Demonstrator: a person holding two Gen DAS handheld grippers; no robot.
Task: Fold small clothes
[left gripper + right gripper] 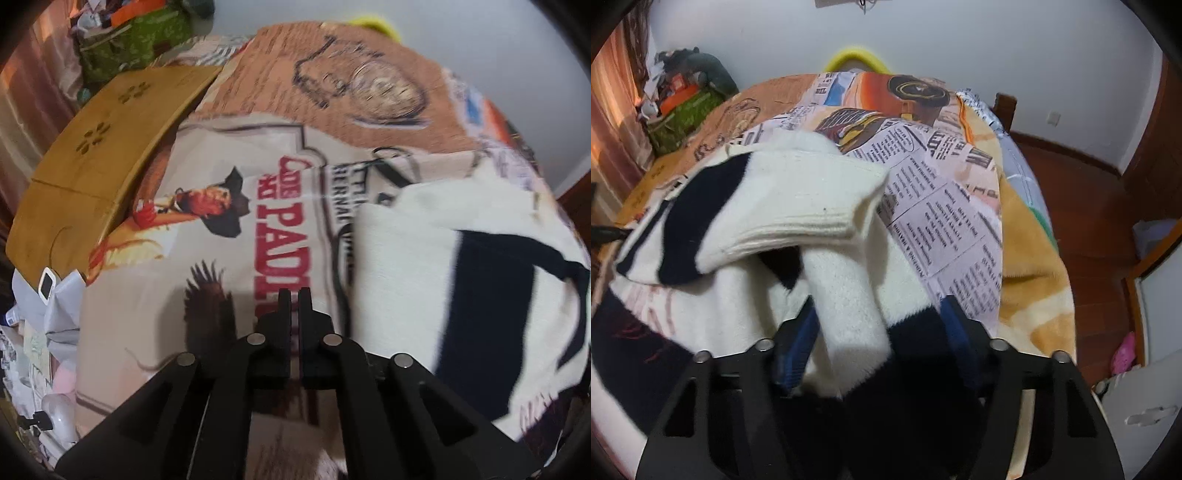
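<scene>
Risk: your right gripper (879, 317) has cream-and-navy garment (798, 206) bunched between half-open jaws; it could slip loose. Your left gripper (294, 295), jaws shut empty, can't help.

I can read red letters "PADI" on the blanket (280, 229) near its middle, cut off below. Black "HERNA" sits just beside it. The newsprint columns by its right edge blur beyond reading.
</scene>
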